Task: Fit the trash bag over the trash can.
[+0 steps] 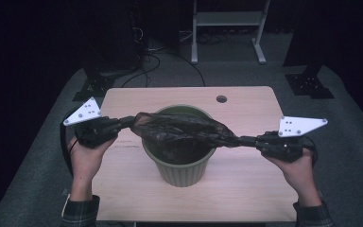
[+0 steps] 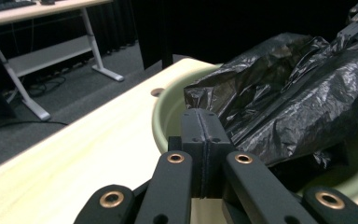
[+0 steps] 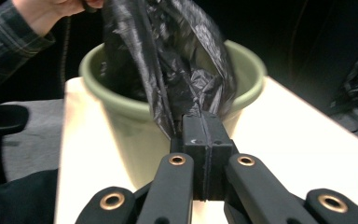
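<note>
Work in hand: lining the green bin (image 1: pixel 182 163) with the black plastic bag (image 1: pixel 182 128).
Bag: stretched level across the bin's mouth, one end in each tool, its slack middle sagging into the opening.
Bin: upright near the middle of the worktop (image 1: pixel 246 184), empty apart from the drooping plastic, as far as the high view tells.
Left tool (image 1: pixel 125 124): jaws fully together, pinching the bag's left end; in the left gripper view (image 2: pixel 204 122) the pads meet with the film running off past them towards the bin.
Right tool (image 1: pixel 246 140): jaws likewise closed tight on the bag's right end; the right gripper view (image 3: pixel 204 125) has a twisted strand of plastic caught between the pads.
Hands: left hand (image 1: pixel 86 158) and right hand (image 1: pixel 298 171) are well apart, either side of the bin, both tools lying roughly level.
Step, as I judge it: the bag is being pulled open and centred over the rim, not yet seated.
Next move calls for: lowering both ends so the bag's body drops inside, then drawing its edge outward and down over the rim.
Risk: thin film may slip from the pads or tear; the light bin could tip if tugged sideways.
Unclear: where the bag's mouth lies in the bunched plastic.
</note>
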Action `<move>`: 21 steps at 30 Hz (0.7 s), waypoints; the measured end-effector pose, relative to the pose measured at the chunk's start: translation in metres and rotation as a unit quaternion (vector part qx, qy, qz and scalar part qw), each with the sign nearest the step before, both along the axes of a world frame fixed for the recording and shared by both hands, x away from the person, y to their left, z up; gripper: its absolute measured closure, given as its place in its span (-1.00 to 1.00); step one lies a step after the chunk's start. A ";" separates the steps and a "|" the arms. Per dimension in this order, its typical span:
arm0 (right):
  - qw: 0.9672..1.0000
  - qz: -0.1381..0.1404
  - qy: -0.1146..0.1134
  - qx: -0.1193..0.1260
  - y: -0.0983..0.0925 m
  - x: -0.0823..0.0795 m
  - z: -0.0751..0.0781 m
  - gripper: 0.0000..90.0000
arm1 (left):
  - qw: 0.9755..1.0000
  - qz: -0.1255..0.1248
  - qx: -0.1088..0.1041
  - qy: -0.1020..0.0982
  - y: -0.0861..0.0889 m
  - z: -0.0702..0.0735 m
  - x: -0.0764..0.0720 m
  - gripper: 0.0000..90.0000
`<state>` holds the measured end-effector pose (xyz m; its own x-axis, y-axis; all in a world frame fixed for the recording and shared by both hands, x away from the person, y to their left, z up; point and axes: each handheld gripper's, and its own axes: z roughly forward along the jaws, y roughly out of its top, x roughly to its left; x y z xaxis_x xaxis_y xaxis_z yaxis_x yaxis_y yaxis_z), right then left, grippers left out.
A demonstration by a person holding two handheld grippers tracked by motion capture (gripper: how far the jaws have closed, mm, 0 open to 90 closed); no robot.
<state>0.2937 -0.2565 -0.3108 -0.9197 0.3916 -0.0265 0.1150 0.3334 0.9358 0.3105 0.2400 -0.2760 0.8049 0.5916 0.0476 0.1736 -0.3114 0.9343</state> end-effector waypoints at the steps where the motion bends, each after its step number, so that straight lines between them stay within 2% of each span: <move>1: 1.000 0.007 0.005 0.001 0.001 -0.003 -0.003 1.00 | 1.000 0.003 0.002 0.002 0.001 -0.003 -0.003 1.00; 5: 0.999 0.030 0.025 -0.016 0.009 -0.010 -0.018 1.00 | 1.000 0.010 0.010 0.013 0.007 -0.015 -0.011 1.00; 8: 0.999 0.027 0.032 -0.030 0.011 -0.011 -0.028 1.00 | 1.000 0.015 0.006 0.027 0.015 -0.024 -0.013 1.00; 11: 0.998 0.036 0.044 -0.026 0.009 -0.011 -0.034 1.00 | 0.999 0.014 0.006 0.040 0.019 -0.033 -0.015 1.00; 13: 0.997 0.042 0.051 -0.027 0.010 -0.012 -0.036 1.00 | 0.999 0.009 0.004 0.040 0.019 -0.037 -0.018 1.00; 14: 0.998 0.041 0.048 -0.029 0.010 -0.012 -0.036 1.00 | 0.999 0.012 0.003 0.039 0.019 -0.038 -0.019 0.95; 16: 0.997 0.040 0.048 -0.034 0.012 -0.012 -0.036 1.00 | 0.999 0.019 -0.003 0.030 0.021 -0.036 -0.020 0.60; 18: 0.998 0.040 0.046 -0.032 0.013 -0.011 -0.035 0.99 | 1.000 0.012 -0.018 0.021 0.021 -0.029 -0.020 0.46; 21: 0.998 0.039 0.042 -0.027 0.013 -0.009 -0.032 0.99 | 1.000 0.000 -0.014 0.007 0.016 -0.018 -0.021 0.27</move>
